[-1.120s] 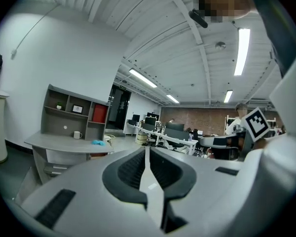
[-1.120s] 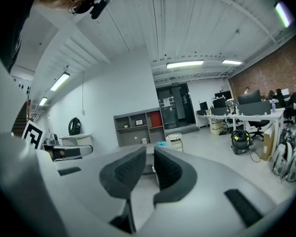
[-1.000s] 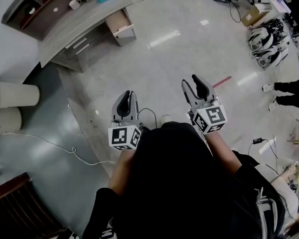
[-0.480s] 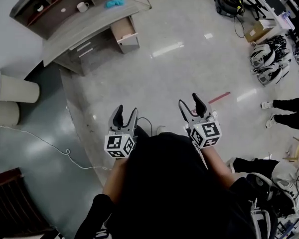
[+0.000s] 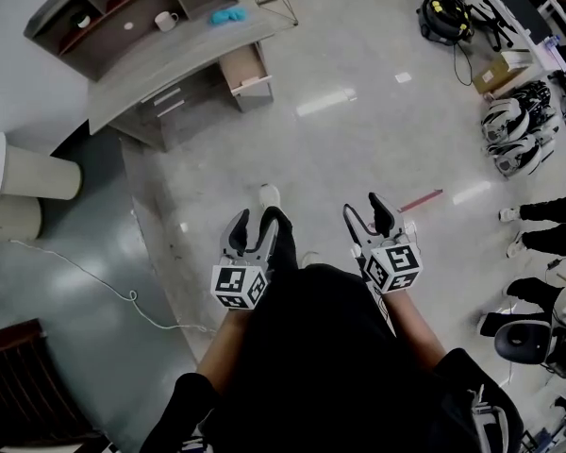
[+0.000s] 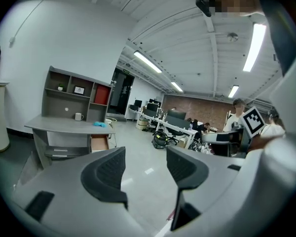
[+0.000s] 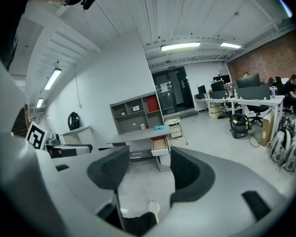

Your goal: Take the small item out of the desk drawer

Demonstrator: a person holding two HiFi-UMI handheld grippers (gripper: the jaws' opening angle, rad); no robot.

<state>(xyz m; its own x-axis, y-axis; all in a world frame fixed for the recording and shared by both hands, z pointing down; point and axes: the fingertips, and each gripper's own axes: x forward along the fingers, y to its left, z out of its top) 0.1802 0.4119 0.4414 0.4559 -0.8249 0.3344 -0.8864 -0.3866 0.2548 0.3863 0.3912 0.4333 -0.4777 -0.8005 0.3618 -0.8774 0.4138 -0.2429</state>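
The grey desk with a shelf unit stands far ahead at the upper left, and its wooden drawer is pulled open. Nothing inside the drawer can be made out from here. My left gripper is open and empty, held in front of the person's body. My right gripper is open and empty too, level with it. In the left gripper view the desk shows beyond the open gripper. In the right gripper view the drawer lies straight beyond the open gripper.
A blue cloth and a white mug sit on the desk. White cylinders and a floor cable lie left. A red strip, bags and a bystander's legs are right. The person's white shoe is ahead.
The left gripper's jaws have gone from shut to open and the right gripper's have widened. The person has stepped towards the desk, one foot now forward between the grippers.
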